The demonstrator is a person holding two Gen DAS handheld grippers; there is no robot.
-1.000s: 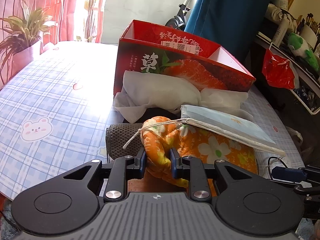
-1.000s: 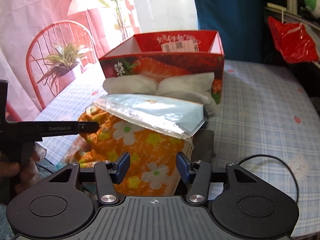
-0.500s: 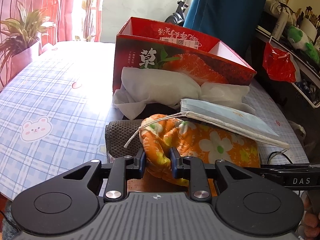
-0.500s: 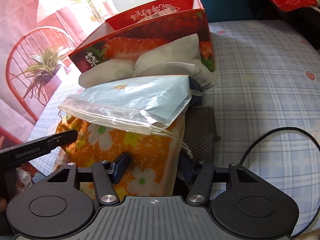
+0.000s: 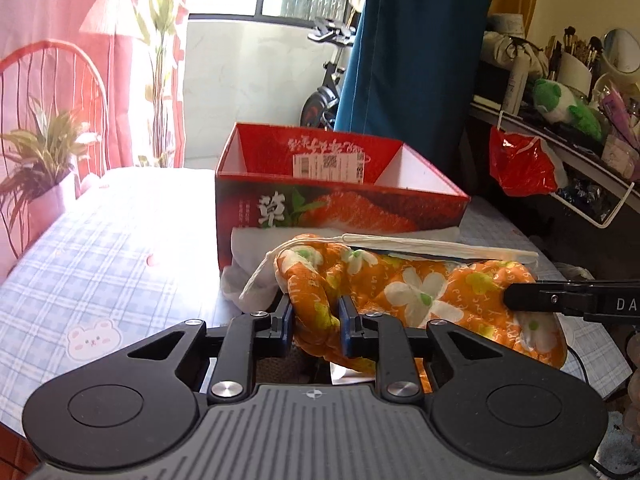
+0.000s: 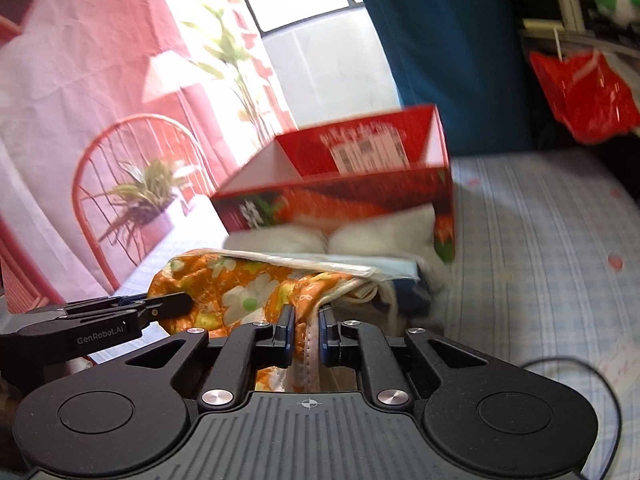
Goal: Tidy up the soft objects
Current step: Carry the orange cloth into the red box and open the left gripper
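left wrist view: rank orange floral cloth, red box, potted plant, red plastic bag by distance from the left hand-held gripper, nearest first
1. orange floral cloth: pinched between the left hand-held gripper's pads, dead ahead.
2. red box: behind the cloth, on the table, centre.
3. potted plant and red plastic bag: plant far left at the table edge, bag far right hanging off a shelf. Both beyond the box; too close to call.

Probably a home: curtains (image 5: 412,60), exercise bike (image 5: 326,84), cluttered vanity shelf (image 5: 560,128).
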